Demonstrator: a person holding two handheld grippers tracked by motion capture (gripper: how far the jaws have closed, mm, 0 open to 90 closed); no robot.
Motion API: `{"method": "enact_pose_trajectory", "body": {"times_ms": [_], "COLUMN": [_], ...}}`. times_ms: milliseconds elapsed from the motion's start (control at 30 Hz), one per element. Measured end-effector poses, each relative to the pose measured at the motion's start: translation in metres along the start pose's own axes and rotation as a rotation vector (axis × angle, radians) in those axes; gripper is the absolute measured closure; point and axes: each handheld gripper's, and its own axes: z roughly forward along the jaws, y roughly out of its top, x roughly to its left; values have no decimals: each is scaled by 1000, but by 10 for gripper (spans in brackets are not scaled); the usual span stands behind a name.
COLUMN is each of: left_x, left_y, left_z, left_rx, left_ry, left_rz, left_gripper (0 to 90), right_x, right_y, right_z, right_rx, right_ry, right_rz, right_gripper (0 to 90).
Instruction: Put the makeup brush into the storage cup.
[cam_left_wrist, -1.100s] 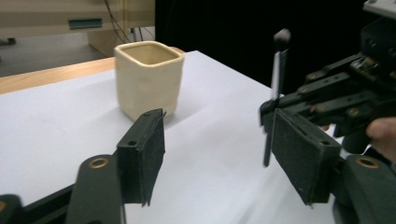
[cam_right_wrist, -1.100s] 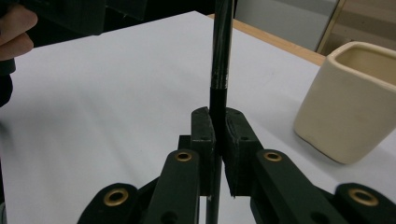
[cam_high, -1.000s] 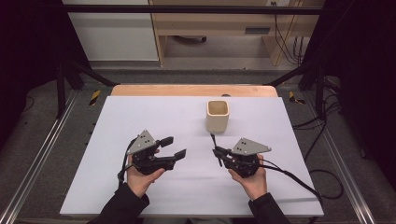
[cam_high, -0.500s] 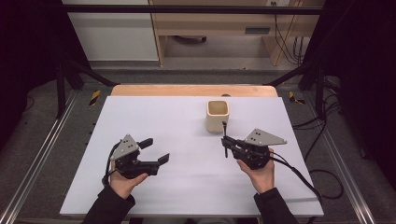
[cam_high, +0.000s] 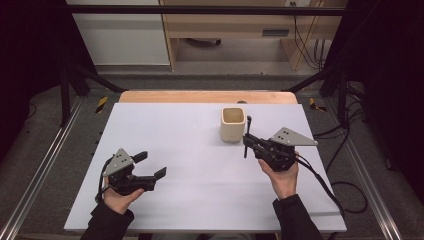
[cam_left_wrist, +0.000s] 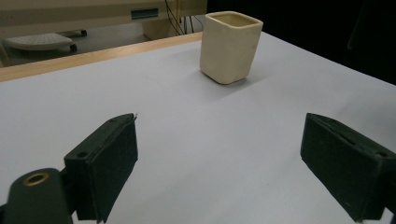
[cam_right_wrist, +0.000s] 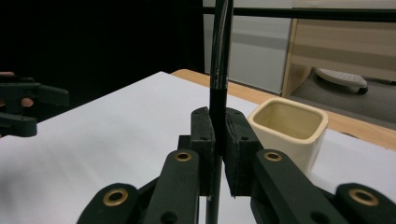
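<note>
A cream square cup (cam_high: 233, 123) (cam_left_wrist: 229, 45) (cam_right_wrist: 289, 129) stands empty on the white table toward the back. My right gripper (cam_high: 248, 141) (cam_right_wrist: 218, 149) is shut on a thin black pen (cam_high: 247, 135) (cam_right_wrist: 219, 60), held upright just right of the cup. The pen's upper end runs out of the top of the right gripper view. My left gripper (cam_high: 151, 166) (cam_left_wrist: 224, 165) hangs open over the front left of the table, with nothing between its jaws; it faces the cup from a distance.
The white table top (cam_high: 190, 150) ends in a wooden strip (cam_high: 205, 96) at the back. Metal frame rails (cam_high: 40, 165) run down both sides. A cable (cam_high: 325, 187) trails from the right gripper over the table's right edge.
The left gripper has drawn back to the front left, away from the centre. The right gripper has carried the pen up and toward the cup, now close beside its right side.
</note>
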Motion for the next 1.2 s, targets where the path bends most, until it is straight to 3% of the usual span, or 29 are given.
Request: {"method": "enact_pose_trajectory", "body": {"times_ms": [400, 1200], "left_x": [12, 27], "left_y": [-13, -22], "left_z": [-8, -8], "left_rx": [27, 58], "left_ry": [43, 81], "left_rz": [-4, -16], "left_gripper": [92, 75], "right_x": [-8, -33], "right_y": [16, 33], "right_z": [13, 52], "right_rx": [-43, -61], "right_ry": [-44, -140], "right_rz": [10, 59], "right_gripper": [833, 833]}}
